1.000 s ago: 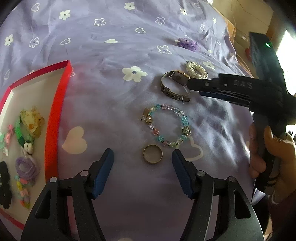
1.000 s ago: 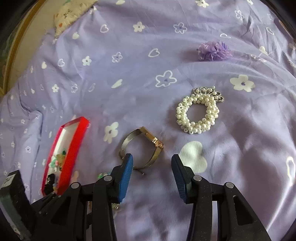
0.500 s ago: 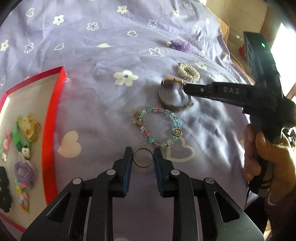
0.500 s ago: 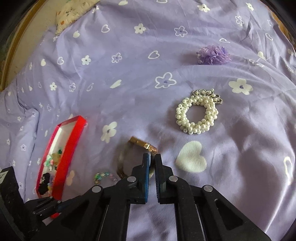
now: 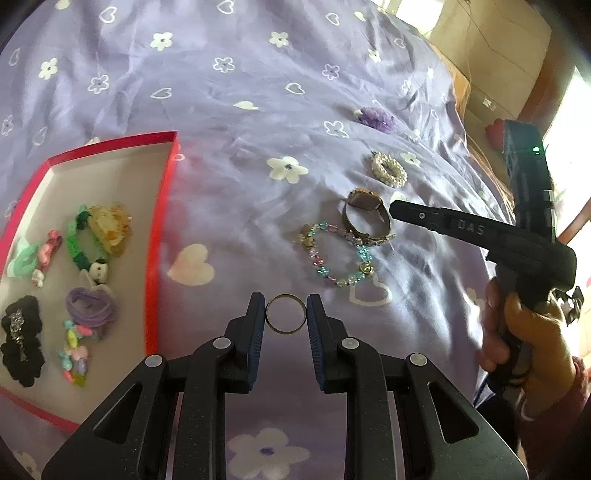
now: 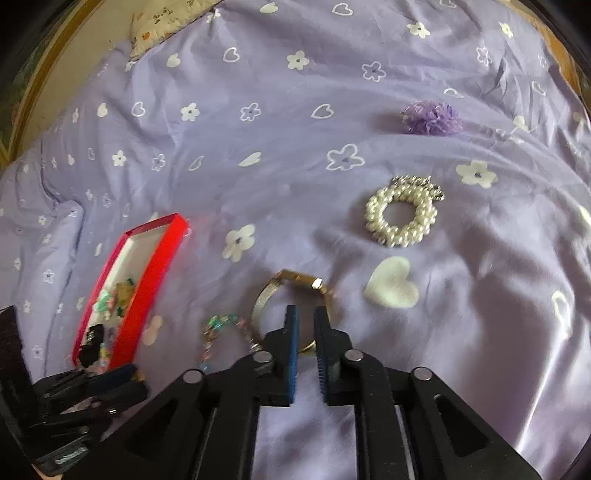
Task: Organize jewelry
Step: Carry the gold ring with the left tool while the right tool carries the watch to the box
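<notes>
My left gripper (image 5: 286, 314) is shut on a thin gold ring (image 5: 286, 331), lifted off the purple bedspread. My right gripper (image 6: 306, 325) is shut on the band of a gold watch (image 6: 300, 279), which stands tilted up from the cloth; the watch also shows in the left wrist view (image 5: 365, 218) next to a coloured bead bracelet (image 5: 338, 254). A red-rimmed white box (image 5: 157, 229) at the left holds several hair ties and clips. A pearl bracelet (image 6: 402, 218) and a purple scrunchie (image 6: 432, 118) lie farther back.
The bedspread (image 6: 258, 110) is rumpled, with flower and heart prints. A patterned pillow (image 6: 166, 22) and the bed's wooden edge are at the far left in the right wrist view. A wooden cabinet (image 5: 491, 48) stands beyond the bed.
Both grippers closed from open, the left on the ring and the right on the watch band. Both have since risen, the ring lifting and the watch tilting up over the bead bracelet.
</notes>
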A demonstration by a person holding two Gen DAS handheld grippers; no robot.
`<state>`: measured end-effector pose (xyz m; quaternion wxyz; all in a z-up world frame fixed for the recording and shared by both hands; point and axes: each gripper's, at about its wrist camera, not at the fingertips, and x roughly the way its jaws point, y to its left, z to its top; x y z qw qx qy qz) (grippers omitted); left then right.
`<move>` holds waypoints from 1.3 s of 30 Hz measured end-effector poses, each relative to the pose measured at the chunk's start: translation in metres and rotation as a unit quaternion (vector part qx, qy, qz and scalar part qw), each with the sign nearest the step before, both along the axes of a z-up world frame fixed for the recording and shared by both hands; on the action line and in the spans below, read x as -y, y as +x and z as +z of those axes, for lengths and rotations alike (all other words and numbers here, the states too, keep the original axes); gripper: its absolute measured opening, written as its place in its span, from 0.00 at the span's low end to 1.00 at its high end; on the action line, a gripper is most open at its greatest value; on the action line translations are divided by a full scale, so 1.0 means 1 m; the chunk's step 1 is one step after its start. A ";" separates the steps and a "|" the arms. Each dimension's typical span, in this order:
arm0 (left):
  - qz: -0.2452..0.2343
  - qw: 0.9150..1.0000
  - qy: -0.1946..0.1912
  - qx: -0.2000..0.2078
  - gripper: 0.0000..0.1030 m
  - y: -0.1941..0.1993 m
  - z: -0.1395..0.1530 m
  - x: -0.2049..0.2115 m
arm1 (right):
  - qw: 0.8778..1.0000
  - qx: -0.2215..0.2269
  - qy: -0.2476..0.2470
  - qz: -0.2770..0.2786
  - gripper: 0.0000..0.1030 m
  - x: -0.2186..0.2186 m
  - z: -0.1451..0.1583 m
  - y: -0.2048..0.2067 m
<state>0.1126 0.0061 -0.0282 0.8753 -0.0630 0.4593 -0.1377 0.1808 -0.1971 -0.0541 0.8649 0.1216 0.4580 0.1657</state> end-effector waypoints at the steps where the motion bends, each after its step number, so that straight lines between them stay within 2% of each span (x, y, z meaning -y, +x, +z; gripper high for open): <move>1: 0.003 1.000 -0.003 -0.001 0.20 0.000 0.000 -0.002 | 1.000 0.000 -0.006 0.000 0.19 -0.001 -0.002 0.004; 3: 0.007 1.000 -0.005 -0.001 0.20 -0.001 0.000 -0.006 | 1.000 -0.008 -0.012 0.006 0.22 -0.003 -0.007 0.011; 5: 0.010 1.000 -0.005 -0.001 0.20 -0.001 0.001 -0.008 | 1.000 -0.020 -0.020 0.012 0.22 -0.006 -0.015 0.017; 6: 0.012 1.000 -0.006 -0.001 0.20 -0.002 0.001 -0.009 | 0.999 -0.025 -0.027 0.014 0.21 -0.008 -0.021 0.021; 9: 0.017 1.000 -0.007 0.003 0.20 -0.003 0.004 -0.013 | 0.999 -0.022 -0.031 0.009 0.05 -0.007 -0.023 0.021; 16: 0.030 0.999 -0.013 0.016 0.20 -0.011 0.015 -0.027 | 1.000 -0.012 0.014 0.016 0.01 -0.007 -0.008 0.001; 22: 0.046 0.999 -0.015 0.025 0.20 -0.023 0.023 -0.043 | 0.998 -0.008 0.042 0.045 0.01 -0.032 0.009 -0.019; 39: 0.129 0.991 -0.018 0.043 0.20 -0.063 0.034 -0.126 | 0.989 -0.002 0.050 0.141 0.01 -0.126 0.030 -0.052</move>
